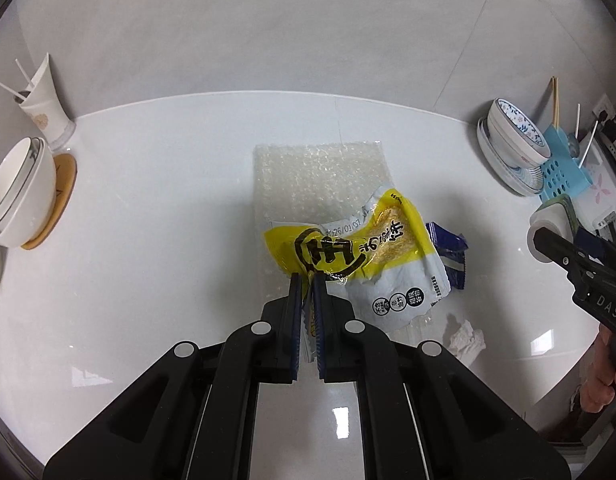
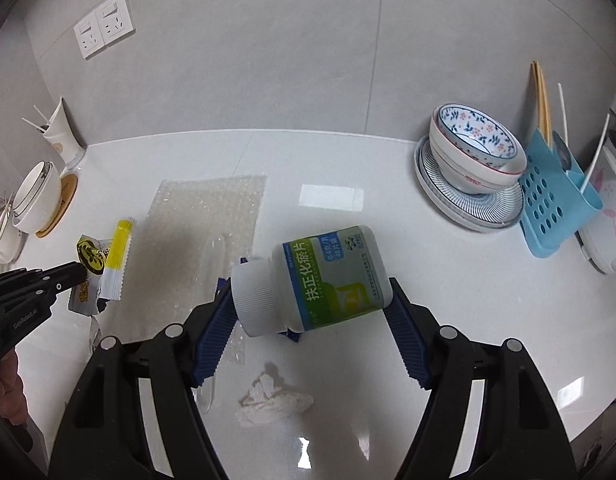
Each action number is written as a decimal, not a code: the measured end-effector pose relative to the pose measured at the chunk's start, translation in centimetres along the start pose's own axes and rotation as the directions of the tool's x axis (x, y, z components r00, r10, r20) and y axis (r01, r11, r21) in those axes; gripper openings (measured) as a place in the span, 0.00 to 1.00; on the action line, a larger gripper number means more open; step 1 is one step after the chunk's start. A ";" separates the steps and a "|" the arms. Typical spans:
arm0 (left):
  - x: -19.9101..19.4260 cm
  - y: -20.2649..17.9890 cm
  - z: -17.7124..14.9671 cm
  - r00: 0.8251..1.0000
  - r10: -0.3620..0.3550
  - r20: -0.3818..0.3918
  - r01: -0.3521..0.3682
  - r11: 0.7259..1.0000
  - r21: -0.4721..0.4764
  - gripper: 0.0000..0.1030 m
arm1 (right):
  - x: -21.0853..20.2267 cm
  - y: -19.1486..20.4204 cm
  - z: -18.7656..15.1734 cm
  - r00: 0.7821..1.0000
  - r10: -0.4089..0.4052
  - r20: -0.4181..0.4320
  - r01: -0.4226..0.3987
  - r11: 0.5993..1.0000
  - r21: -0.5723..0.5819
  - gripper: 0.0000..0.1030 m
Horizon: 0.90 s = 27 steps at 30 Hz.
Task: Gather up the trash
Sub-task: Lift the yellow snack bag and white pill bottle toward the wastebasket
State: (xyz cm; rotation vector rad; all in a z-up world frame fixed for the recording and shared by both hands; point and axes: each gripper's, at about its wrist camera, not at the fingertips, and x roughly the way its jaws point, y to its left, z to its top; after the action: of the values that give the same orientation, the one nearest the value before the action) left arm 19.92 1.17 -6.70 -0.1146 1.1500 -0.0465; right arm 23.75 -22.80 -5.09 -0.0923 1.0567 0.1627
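Note:
My left gripper [image 1: 307,280] is shut on a crumpled yellow and white snack wrapper [image 1: 360,256] and holds it above a sheet of bubble wrap [image 1: 320,184]. A dark blue wrapper [image 1: 448,252] lies just right of it. My right gripper [image 2: 308,312] is shut on a white pill bottle [image 2: 320,280] with a green and blue label, held on its side above the counter. A crumpled white tissue [image 2: 268,400] lies on the counter below the bottle; it also shows in the left wrist view [image 1: 466,340]. The left gripper and wrapper [image 2: 96,256] show at the left of the right wrist view.
The white counter [image 1: 148,220] ends at a grey tiled wall. White bowls on a cork coaster [image 1: 20,196] and a cup [image 1: 44,108] stand at the left. Patterned bowls on plates [image 2: 472,172] and a blue utensil rack [image 2: 556,200] stand at the right.

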 end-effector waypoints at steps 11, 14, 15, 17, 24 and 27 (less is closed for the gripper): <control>-2.5 -1.6 -2.6 1.000 -0.002 0.022 0.002 1.000 0.014 0.05 | -3.6 -0.5 -3.1 1.000 0.001 0.029 -0.002 1.000 0.016 0.67; -3.1 -1.9 -3.2 1.000 -0.007 0.025 0.007 1.000 0.014 0.05 | -4.3 -0.5 -3.8 0.999 0.004 0.034 -0.005 1.000 0.018 0.67; -3.2 -2.1 -3.4 1.000 -0.009 0.026 0.008 1.000 0.014 0.05 | -4.6 -0.6 -4.1 0.999 0.007 0.035 -0.007 1.000 0.020 0.67; -3.6 -2.5 -3.8 1.000 -0.012 0.028 0.012 1.000 0.017 0.05 | -5.0 -0.6 -4.7 0.999 0.005 0.037 -0.005 1.000 0.015 0.67; -4.5 -3.8 -5.4 0.999 -0.020 0.028 0.019 1.000 0.024 0.05 | -6.6 -0.8 -6.3 0.999 -0.005 0.049 0.004 1.000 0.014 0.67; -5.0 -4.3 -6.1 0.999 -0.022 0.029 0.022 0.999 0.027 0.05 | -7.4 -0.9 -6.9 0.999 -0.003 0.054 0.002 1.000 0.018 0.67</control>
State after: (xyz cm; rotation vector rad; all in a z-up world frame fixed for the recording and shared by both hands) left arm 12.44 -2.99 -4.12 -0.1044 1.1183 -0.0792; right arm 14.46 -25.36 -2.02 -0.0720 1.0039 0.1528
